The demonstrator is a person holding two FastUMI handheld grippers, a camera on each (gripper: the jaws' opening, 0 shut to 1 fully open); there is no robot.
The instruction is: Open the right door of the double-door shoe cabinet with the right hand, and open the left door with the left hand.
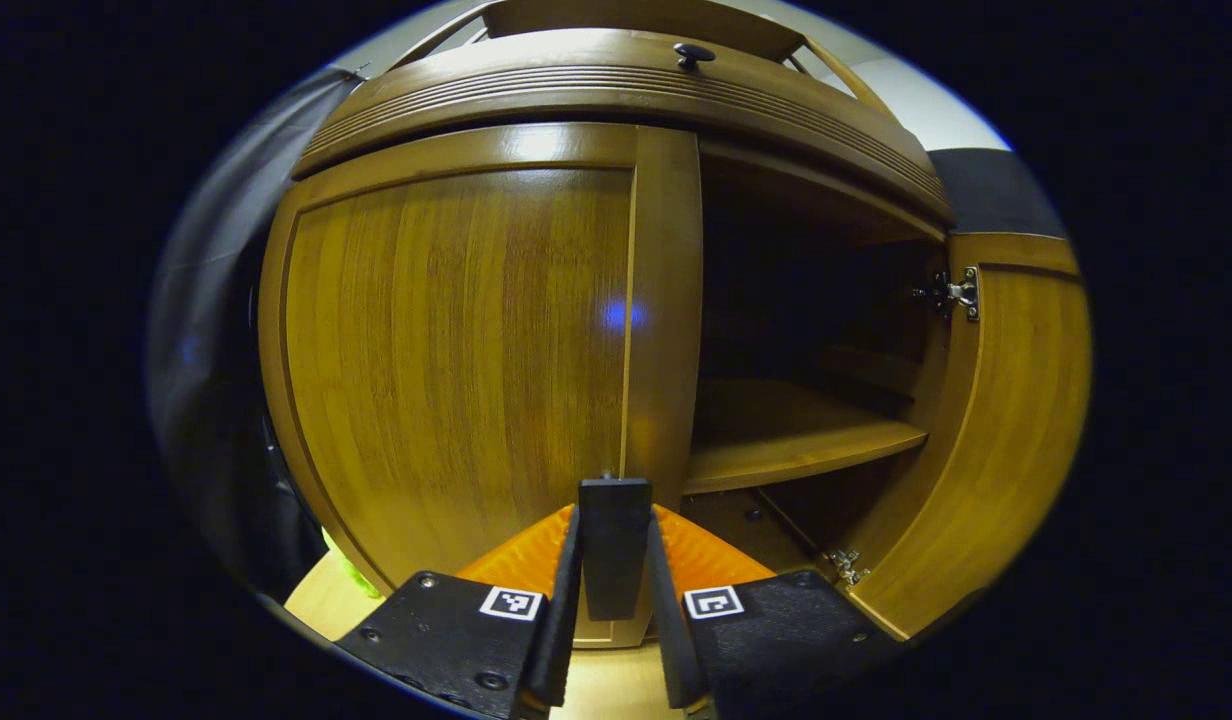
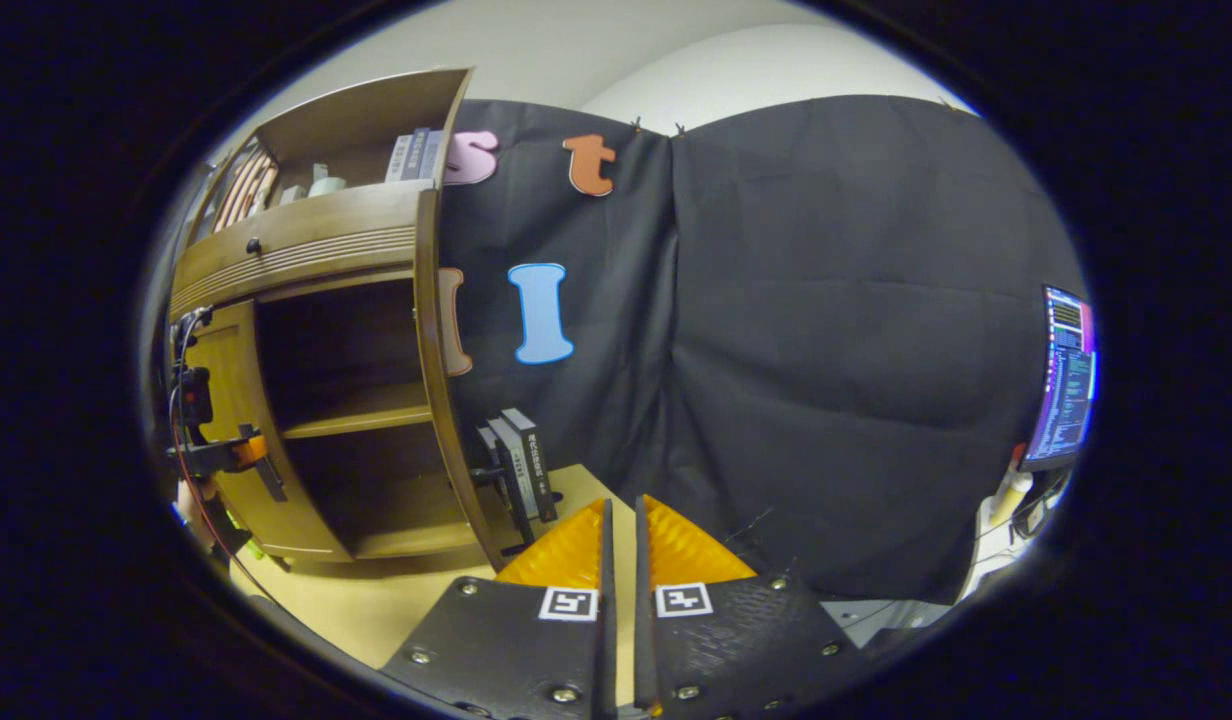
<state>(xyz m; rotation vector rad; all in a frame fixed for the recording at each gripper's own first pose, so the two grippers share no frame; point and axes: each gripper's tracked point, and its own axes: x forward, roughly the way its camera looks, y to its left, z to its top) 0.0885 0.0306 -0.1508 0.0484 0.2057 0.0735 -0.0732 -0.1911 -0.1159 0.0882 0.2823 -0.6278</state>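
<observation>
Cabinet (image 1: 536,90): right door (image 1: 996,430) swung open, left door (image 1: 456,360) closed. Left tongs (image 1: 614,570) clamped on its handle (image 1: 614,545). Right tongs (image 2: 618,560) closed, empty, well off.

A lit monitor (image 2: 1066,375) stands at the far right edge of the right gripper view, beside the black cloth wall (image 2: 836,330). Several flat dark boxes (image 2: 521,465) stand upright on the light wooden counter (image 2: 376,600), near the cloth. Above the cloth, a pale wall (image 2: 676,60) is visible.

Brown wood-grain shoe cabinet (image 1: 456,340), black drawer knob (image 1: 693,53), black cloth wall (image 2: 826,330)
</observation>
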